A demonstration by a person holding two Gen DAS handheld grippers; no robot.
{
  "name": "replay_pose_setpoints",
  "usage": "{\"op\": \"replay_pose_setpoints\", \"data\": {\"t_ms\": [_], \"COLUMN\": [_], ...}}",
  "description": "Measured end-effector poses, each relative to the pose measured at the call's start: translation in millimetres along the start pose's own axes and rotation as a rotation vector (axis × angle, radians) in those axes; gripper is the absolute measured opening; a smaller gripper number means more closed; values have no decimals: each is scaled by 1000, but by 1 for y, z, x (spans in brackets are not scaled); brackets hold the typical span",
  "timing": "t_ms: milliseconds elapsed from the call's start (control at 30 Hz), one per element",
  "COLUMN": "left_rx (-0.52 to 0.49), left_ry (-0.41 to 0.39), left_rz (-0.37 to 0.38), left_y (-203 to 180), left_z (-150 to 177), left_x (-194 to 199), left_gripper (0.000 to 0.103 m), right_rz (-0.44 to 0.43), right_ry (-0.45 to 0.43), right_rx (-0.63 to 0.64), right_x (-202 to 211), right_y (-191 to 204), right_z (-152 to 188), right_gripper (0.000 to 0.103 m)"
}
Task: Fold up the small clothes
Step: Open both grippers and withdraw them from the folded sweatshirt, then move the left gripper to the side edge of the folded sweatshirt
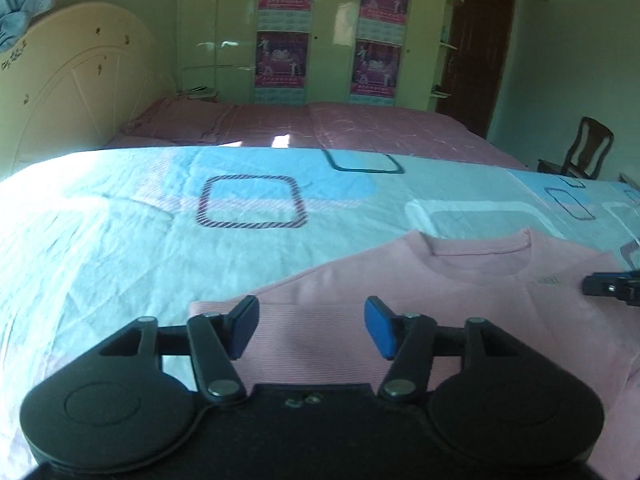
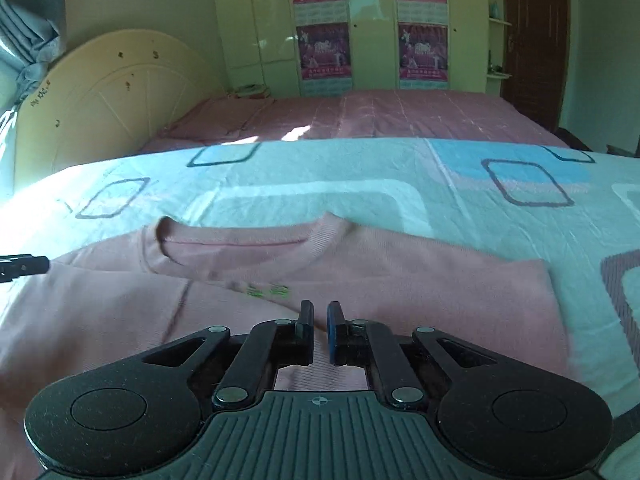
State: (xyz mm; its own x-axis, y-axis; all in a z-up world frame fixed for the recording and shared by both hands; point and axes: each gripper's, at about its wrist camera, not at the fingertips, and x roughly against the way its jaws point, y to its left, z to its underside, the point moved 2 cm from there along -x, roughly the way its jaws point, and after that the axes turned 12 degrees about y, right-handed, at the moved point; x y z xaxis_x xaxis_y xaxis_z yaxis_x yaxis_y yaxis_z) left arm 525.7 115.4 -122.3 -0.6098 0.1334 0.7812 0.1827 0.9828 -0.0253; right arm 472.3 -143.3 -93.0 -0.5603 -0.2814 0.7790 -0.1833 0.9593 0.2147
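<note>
A small pink sweatshirt [image 1: 460, 304] lies flat on the light-blue patterned bedsheet [image 1: 160, 240], collar towards the far side, its sleeves folded in over the body. My left gripper [image 1: 311, 316] stands open and wide just above the left part of the shirt, with nothing between its blue pads. In the right wrist view the same sweatshirt [image 2: 400, 280] shows a small green print below the collar. My right gripper [image 2: 320, 314] hovers over its front with a narrow gap between the fingers and no cloth pinched. Each gripper's tip shows at the edge of the other's view.
The bedsheet [image 2: 320, 184] stretches wide on both sides of the shirt. Behind it lies a pink-covered bed [image 1: 360, 128] with a cream headboard [image 1: 68, 92]. A wardrobe with posters [image 1: 282, 60] lines the far wall. A dark wooden chair [image 1: 584, 148] stands at the right.
</note>
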Motion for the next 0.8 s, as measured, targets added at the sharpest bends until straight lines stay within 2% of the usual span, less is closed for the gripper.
{"op": "replay_pose_setpoints", "data": {"t_ms": [33,67,133,200,233,300,367,400,433,467,500,533,567,633,700,767,800], "left_rx": [-30,-47,-59,-40,-29,-23,-22,-10,-6,3,10,29,50,68,89,52,2], "left_ry": [-1,-2,7,31,59,66,63,60,45,41,59,54,44,-13,-52,-51,-42], "left_rz": [8,17,55,71,73,32,-39,-68,-50,-75,-109,-106,-108,-118,-80,-34,-35], "left_y": [-15,-28,-46,-50,-48,-35,-13,3,16,23,30,35,37,33,19,-6,-22], "left_z": [0,0,3,6,9,16,26,34,41,47,51,52,53,55,59,66,73], "left_x": [-2,-5,-12,-20,-25,-26,-22,-16,-9,-3,-1,4,11,30,48,55,55], "left_gripper": [81,84,82,69,69,76,78,78,77,80,88,87,78,76,76,77,77], "right_rz": [-17,-30,-63,-69,-71,-59,5,58,74,81,97,81,88,68,31,5,3], "right_ry": [-8,-11,5,31,53,72,55,48,48,50,66,59,55,1,-11,7,20], "right_rx": [25,51,91,115,130,182,217,175,121,74,52,53,50,79,118,154,179], "right_x": [-5,-9,-21,-33,-40,-45,-39,-33,-28,-23,-21,-16,-10,8,17,17,15], "right_y": [15,27,51,65,68,68,53,32,10,-8,-21,-27,-27,-15,5,22,33], "right_z": [-3,-4,-7,-7,-6,-1,5,7,12,16,20,21,21,21,28,38,48], "right_gripper": [63,66,66,58,52,52,52,52,52,52,52,52,52,52,52,52,52]}}
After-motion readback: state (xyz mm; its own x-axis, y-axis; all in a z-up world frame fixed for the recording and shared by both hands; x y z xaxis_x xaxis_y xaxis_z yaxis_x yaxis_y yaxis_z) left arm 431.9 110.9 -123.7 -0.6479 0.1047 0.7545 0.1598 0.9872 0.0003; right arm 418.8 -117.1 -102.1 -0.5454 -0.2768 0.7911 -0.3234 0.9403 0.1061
